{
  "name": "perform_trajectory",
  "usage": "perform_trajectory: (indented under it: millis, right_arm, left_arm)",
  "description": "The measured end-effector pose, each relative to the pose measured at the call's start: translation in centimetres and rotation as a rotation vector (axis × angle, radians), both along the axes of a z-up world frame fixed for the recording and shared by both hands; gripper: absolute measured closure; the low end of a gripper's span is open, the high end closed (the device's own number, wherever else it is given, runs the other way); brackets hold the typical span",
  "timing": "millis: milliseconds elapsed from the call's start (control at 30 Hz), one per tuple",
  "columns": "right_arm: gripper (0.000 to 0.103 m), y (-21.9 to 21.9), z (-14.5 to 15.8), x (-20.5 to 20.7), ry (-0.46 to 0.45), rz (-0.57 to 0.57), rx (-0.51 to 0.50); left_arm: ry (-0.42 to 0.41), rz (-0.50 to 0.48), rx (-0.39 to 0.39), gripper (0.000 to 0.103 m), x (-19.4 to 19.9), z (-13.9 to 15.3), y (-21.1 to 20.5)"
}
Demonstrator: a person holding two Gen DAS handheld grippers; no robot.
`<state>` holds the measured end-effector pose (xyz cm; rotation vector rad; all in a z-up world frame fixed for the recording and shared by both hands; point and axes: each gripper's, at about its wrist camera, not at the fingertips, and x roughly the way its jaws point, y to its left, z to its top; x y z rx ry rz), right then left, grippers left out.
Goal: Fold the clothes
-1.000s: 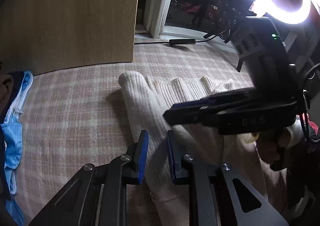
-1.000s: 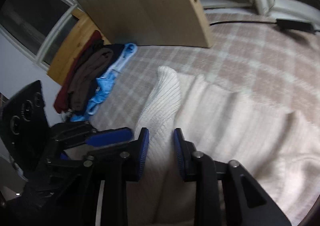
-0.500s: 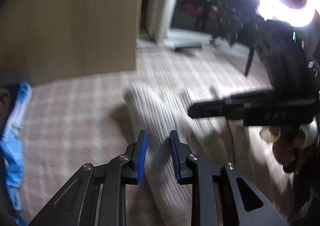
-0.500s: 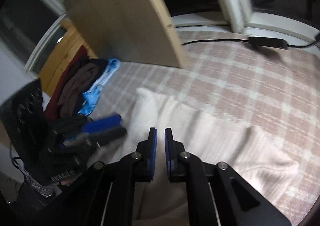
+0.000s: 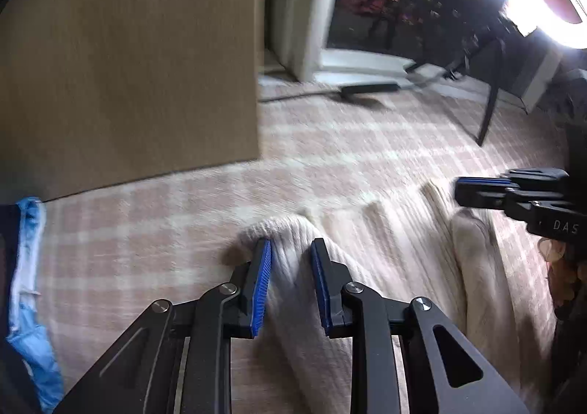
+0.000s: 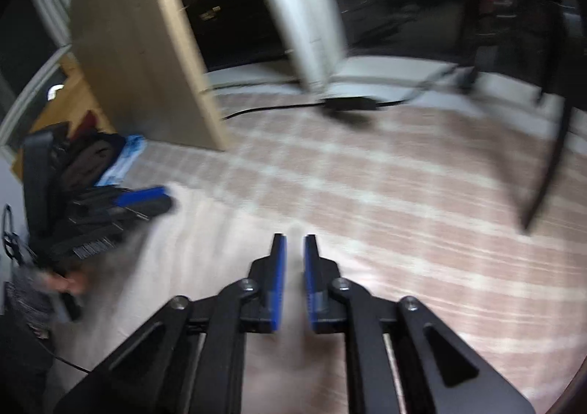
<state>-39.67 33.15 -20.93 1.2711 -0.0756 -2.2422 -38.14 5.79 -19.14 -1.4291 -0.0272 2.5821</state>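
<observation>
Right claw (image 6: 292, 249) has just sprung open, empty, off the sweater (image 5: 385, 249). Left claw (image 5: 290, 256) has widened slightly, released around the 12 o'clock sleeve end; fold laid.

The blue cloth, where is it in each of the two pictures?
Left wrist view: the blue cloth lies along the far left edge, below the wooden board.
Right wrist view: the blue cloth is a small patch at middle left, beside the dark clothes, at the foot of the board.
Shared landmark: the wooden board standing on the checked blanket.
</observation>
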Motion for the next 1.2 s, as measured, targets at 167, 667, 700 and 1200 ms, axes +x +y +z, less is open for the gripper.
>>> perform_trajectory:
  millis: [167, 667, 700, 1200]
  right_arm:
    - [0.060, 4.2, -1.6, -0.5, -0.084, -0.075, -0.078]
    - [0.090, 3.6, -1.9, -0.6, -0.055, -0.015, -0.120]
    - [0.090, 3.4, -2.3, -0.8, -0.066, -0.013, -0.099]
    - [0.080, 4.3, 2.9, 3.3, 0.068, -0.056, -0.091]
  left_arm:
    - [-0.014, 0.098, 0.103, 0.069, -0.5, 0.1, -3.0]
    - [-0.015, 0.041, -0.084, 0.092, -0.5, 0.1, 0.6]
    - [-0.020, 0.046, -0.075, 0.092, -0.6, -0.1, 0.3]
    - [0.053, 0.098, -0.116, 0.058, 1.1, 2.8, -2.4]
